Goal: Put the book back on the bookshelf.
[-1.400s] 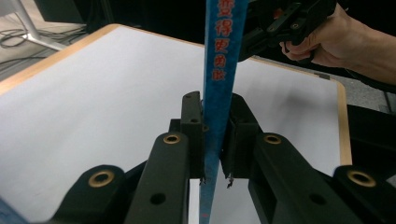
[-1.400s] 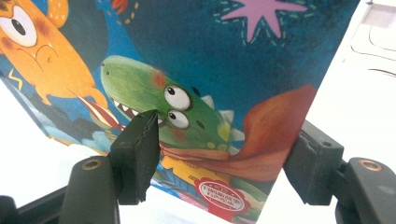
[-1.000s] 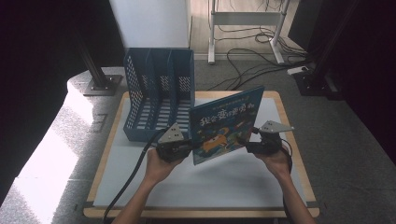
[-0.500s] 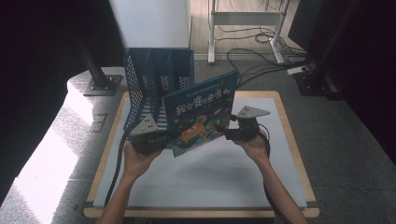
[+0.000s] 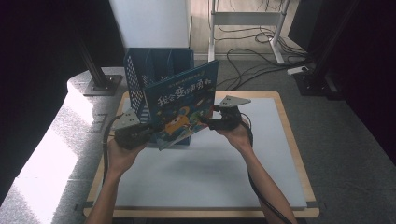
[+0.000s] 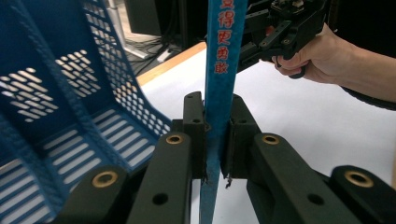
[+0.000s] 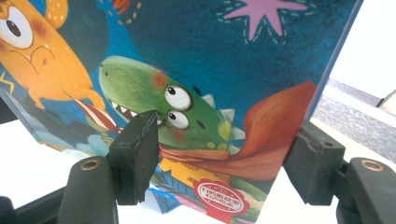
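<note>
Picture book (image 5: 183,105) held upright above white tabletop (image 5: 205,177), in front of blue file rack (image 5: 156,63); left claw (image 6: 215,140) clamped tight on its spine edge; right claw (image 7: 224,158) jaws spread wide, cover between them, contact unclear; high view hides both grips.

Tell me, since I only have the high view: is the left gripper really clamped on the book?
Observer: Yes. In the left gripper view, the left gripper has its jaws shut on the book, which shows edge-on between them.
Operator: And the right one?
Observer: The right gripper is open. Its jaws stand wide apart at the cover and pinch nothing.
Operator: Where's the rack from the left gripper?
Observer: The rack is close beside those jaws, on the side away from the other hand.
</note>
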Demonstrator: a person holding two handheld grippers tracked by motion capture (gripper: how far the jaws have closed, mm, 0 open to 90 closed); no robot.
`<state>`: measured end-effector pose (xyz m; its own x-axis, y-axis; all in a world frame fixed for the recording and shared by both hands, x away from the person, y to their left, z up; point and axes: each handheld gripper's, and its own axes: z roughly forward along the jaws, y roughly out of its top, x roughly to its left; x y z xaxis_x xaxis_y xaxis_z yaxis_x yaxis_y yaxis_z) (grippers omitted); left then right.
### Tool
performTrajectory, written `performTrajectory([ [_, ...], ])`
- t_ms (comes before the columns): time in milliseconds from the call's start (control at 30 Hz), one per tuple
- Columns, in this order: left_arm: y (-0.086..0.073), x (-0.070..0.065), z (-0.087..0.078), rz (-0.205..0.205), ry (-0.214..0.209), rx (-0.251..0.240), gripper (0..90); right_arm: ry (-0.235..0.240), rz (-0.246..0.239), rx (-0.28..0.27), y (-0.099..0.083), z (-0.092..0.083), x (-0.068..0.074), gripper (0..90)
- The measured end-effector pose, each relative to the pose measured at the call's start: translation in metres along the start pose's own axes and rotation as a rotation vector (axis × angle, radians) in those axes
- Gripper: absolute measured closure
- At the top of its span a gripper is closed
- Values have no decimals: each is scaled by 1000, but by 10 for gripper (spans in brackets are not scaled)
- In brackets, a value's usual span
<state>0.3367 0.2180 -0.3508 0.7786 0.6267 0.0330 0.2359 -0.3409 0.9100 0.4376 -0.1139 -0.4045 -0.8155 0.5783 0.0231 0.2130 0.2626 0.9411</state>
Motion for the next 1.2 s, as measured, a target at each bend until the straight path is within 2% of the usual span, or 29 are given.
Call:
performTrajectory([
  [233,-2,9,-12,-8,38,-11,821,24,-2,-6,11,20,2,312],
  [333,-5,9,-13,-1,55,4,825,34,-6,3,11,30,2,308],
  [400,-7,8,-13,5,62,5,829,30,-9,20,10,35,3,301],
  [433,-8,8,-14,4,69,2,830,29,-11,2,9,37,4,300],
  [567,-9,7,-14,-3,72,-1,831,19,-20,-3,9,39,5,293],
  [700,-12,6,-14,-15,86,-2,832,9,5,26,11,40,5,292],
  [800,-17,4,-13,-3,106,5,833,-25,-46,61,10,39,9,296],
  [867,-18,4,-14,-2,118,2,833,-45,-40,64,8,37,9,341],
  [1000,-18,4,-16,-15,146,6,834,-51,26,27,4,32,10,499],
  [1067,-19,5,-16,-30,144,1,834,-13,43,24,3,33,10,542],
  [1200,-21,5,-16,-40,148,-8,833,31,28,49,3,45,18,663],
])
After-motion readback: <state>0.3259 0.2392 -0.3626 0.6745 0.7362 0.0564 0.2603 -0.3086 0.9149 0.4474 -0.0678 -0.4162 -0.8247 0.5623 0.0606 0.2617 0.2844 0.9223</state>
